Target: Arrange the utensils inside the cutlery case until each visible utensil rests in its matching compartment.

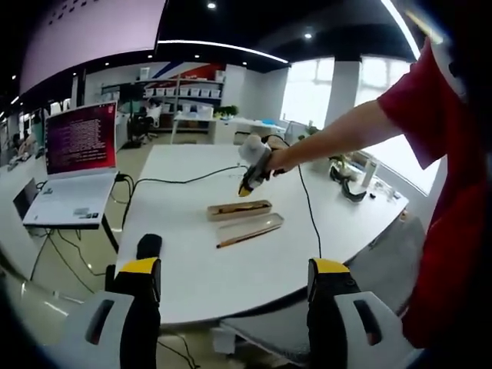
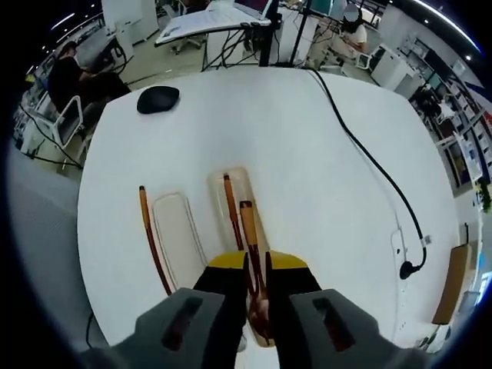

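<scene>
open laptop (image 1: 75,171), black mouse (image 2: 157,98), black cable (image 2: 369,160)

The left gripper view looks from far back across the white table (image 1: 192,261). The right gripper view looks down, close. Both views share the cutlery case (image 2: 242,207).

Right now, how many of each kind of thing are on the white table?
Wooden utensils: 3
Case pieces: 2, tray and lid
Black mouse: 1
Black cable: 1
Total: 7
</scene>
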